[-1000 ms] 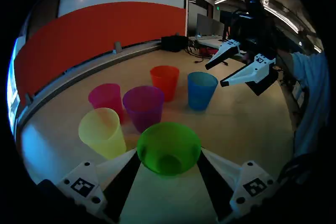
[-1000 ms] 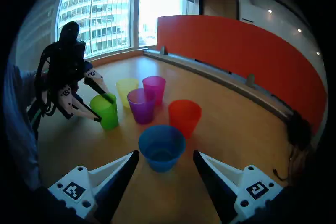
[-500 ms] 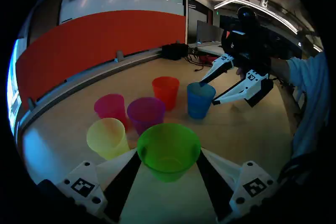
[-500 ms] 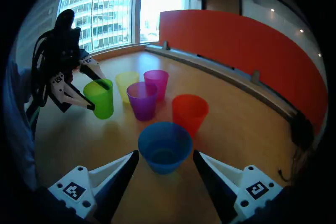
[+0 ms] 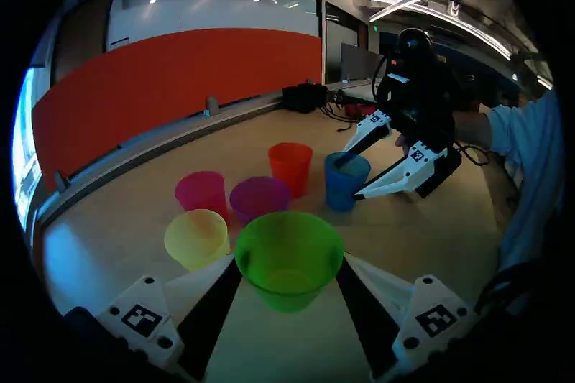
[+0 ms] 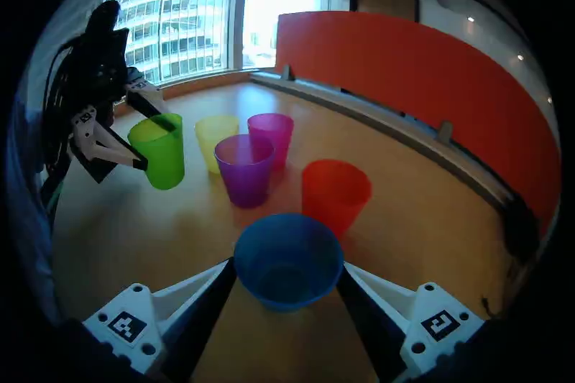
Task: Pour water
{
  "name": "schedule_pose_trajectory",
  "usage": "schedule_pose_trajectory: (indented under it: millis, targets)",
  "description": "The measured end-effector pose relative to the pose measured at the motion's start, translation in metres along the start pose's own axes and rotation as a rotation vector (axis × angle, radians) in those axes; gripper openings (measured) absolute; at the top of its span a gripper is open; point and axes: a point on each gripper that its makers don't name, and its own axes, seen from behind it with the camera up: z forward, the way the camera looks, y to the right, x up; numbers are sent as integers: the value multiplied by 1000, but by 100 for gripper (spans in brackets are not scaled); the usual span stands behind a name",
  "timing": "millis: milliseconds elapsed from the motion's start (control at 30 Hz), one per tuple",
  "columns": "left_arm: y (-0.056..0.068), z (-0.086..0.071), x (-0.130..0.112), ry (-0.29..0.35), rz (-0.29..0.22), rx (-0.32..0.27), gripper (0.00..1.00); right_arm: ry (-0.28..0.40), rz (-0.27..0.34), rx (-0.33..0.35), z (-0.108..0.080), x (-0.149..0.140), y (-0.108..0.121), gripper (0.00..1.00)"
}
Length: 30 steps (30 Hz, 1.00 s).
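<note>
Green cup point(image 5: 289, 259) pinched mid-wall in left claw point(image 5: 288, 262), fingers closed against both sides, seemingly clear of table point(image 6: 180, 239). Blue cup point(image 6: 287, 259) clamped likewise in right claw point(image 6: 287, 268), near orange cup point(image 5: 290, 164). Best handled by bringing rims close, tipping slowly, pouring low. Both translucent, tapered, thin-walled; water inside too faint to tell.

First cup point(image 5: 289, 261) in left tool point(image 5: 287, 262), second cup point(image 6: 287, 259) in right tool point(image 6: 286, 265), four cups point(image 5: 259, 200) clustered on table point(image 5: 431, 239) between them
</note>
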Motion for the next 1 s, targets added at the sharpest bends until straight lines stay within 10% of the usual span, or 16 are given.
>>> schedule_pose_trajectory:
  millis: [1000]
  targets:
    - [-4, -20, 25, 94, -7, 27, 86, 114, 14, -38, -23, 34, 1, 90]
